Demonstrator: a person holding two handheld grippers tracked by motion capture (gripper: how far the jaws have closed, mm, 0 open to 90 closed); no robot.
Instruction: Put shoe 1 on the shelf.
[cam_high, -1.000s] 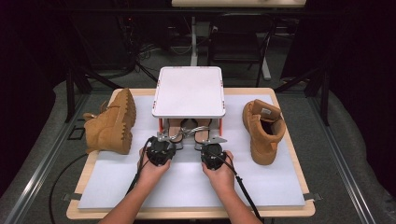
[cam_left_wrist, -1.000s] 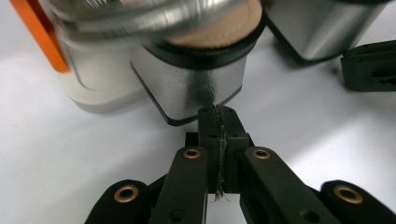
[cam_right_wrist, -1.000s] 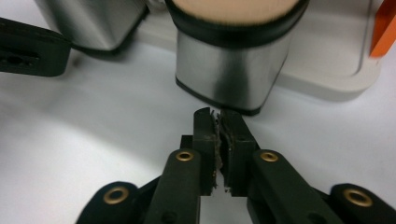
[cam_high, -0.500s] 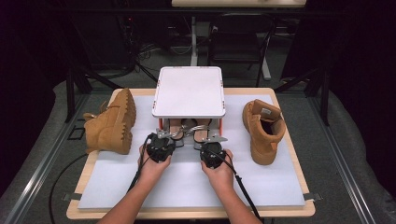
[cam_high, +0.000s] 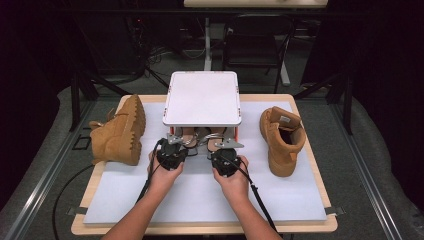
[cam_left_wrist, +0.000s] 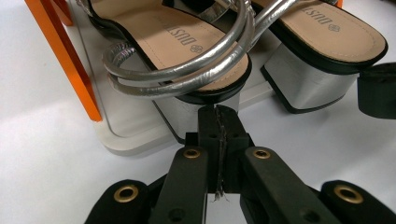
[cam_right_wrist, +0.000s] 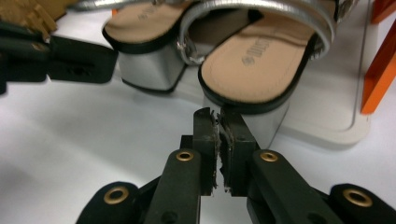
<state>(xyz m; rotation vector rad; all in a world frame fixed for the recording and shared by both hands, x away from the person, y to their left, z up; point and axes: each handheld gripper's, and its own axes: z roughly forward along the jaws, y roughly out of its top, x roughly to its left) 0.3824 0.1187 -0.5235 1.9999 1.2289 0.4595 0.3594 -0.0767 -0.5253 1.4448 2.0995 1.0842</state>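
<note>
Both hand-held grippers (cam_left_wrist: 218, 122) (cam_right_wrist: 219, 122) pressed together, glossy silver block-heeled sandals (cam_left_wrist: 187, 60), matte white table (cam_high: 200, 195)

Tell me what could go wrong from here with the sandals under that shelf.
1. Both the left gripper and the right gripper are shut right at the sandal heels, so they hold nothing; advancing like this may just shove the sandals deeper under the shelf.
2. The silver straps loop loosely above the left gripper and could snag a jaw.
3. The orange shelf leg stands close beside the left sandal, so a sideways pull might knock it.
</note>
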